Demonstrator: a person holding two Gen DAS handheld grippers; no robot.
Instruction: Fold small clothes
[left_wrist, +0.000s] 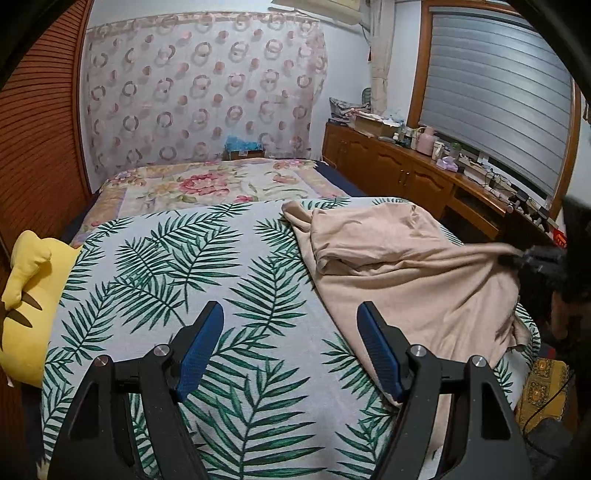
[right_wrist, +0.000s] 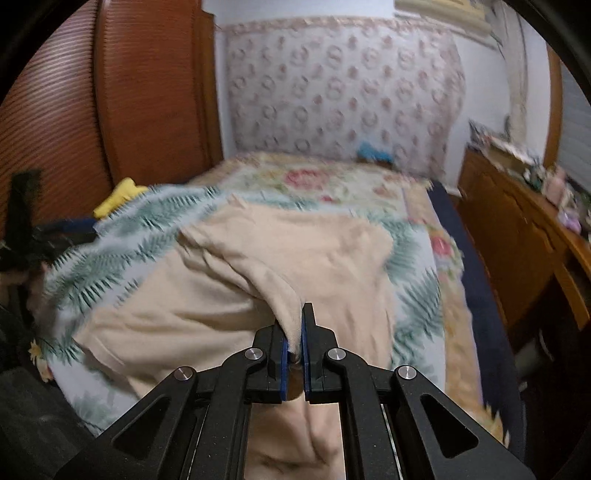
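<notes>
Pinching a bunched fold of the beige garment (right_wrist: 236, 295) between clenched jaws, the right gripper (right_wrist: 294, 332) holds that bit of cloth off the bed, with the fabric trailing away from it in a slack ridge. The rest of the garment lies crumpled on the leaf-print cover (left_wrist: 177, 258) spread over the bed, towards the side nearest the wooden cabinets (left_wrist: 399, 166); one part is doubled over itself in a loose heap and its near edge spills over the cover's border. The left gripper (left_wrist: 290, 347) hovers over bare leaf-print cover just beside the garment's edge, jaws released and holding nothing. As for progress, the folding looks barely begun: no neat crease or squared edge shows, and the cloth is rumpled, not flat. What seems left is to spread the garment out, bring its sides together in tidy folds, and set it down. A yellow plush toy (left_wrist: 26, 295) sits at the cover's far side.
</notes>
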